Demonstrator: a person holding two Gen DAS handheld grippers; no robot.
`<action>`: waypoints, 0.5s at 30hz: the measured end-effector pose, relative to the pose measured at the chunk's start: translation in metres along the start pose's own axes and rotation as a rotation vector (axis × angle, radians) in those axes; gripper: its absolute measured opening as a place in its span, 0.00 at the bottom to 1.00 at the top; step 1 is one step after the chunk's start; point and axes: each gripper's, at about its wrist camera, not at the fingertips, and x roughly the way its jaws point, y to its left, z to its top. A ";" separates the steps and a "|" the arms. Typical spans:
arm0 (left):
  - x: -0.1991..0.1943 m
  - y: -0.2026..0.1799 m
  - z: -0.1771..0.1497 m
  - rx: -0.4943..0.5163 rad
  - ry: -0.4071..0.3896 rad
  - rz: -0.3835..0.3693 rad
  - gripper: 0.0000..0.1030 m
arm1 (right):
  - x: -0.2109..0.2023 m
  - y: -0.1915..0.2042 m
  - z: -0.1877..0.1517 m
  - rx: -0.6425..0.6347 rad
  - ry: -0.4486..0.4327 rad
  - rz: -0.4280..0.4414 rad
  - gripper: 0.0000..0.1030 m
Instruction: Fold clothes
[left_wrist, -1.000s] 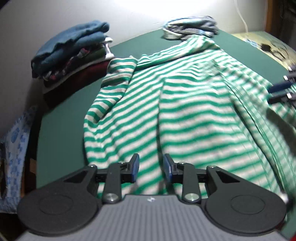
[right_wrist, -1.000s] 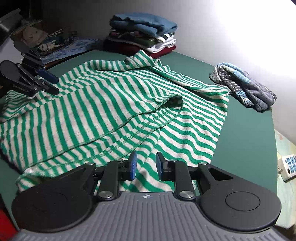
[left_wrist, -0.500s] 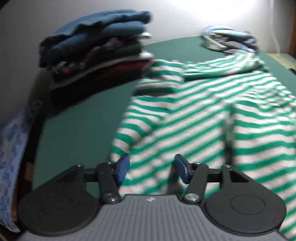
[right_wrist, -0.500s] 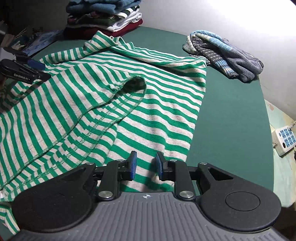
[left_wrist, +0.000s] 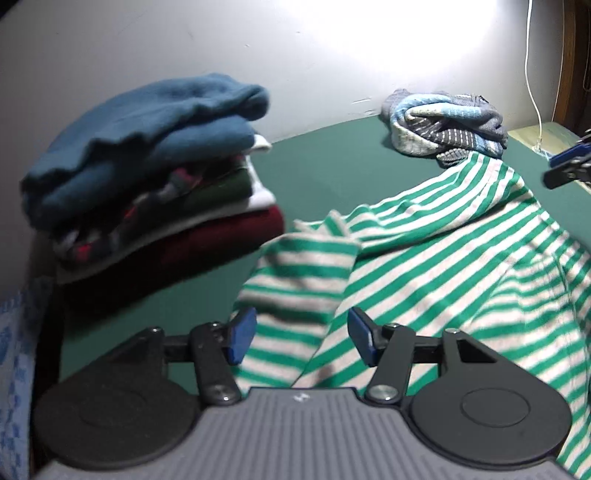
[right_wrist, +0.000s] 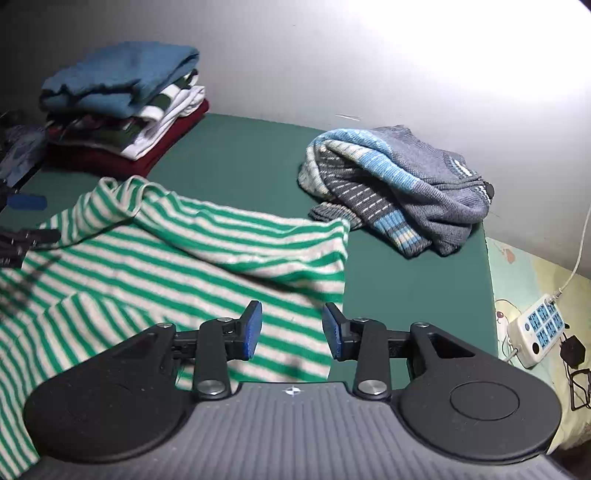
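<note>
L gripper has just been opening; jaws now apart w/ nothing pinched, striped cloth lying below the gap. R gripper likewise, jaws apart, empty. Both have shifted from the hem toward the far end of the striped shirt, spread on the green table. Looks like they're going for the sleeves next. Folded stack far left, knit sweater far right.

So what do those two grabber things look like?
Both look the same. The left gripper and right gripper each have two black arms ending in blue pads, silver bolts, a round black disc on each side, and a ribbed grey body bearing a small white mark. No sleeves or cables show.
</note>
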 end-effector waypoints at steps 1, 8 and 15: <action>0.006 -0.003 0.004 0.003 -0.002 0.011 0.56 | 0.009 -0.005 0.006 0.026 0.001 -0.010 0.37; 0.032 0.026 0.029 -0.096 0.026 -0.069 0.76 | 0.057 -0.034 0.020 0.182 -0.006 0.006 0.38; 0.058 0.057 0.033 -0.250 0.052 -0.129 0.81 | 0.083 -0.037 0.024 0.220 -0.012 0.039 0.39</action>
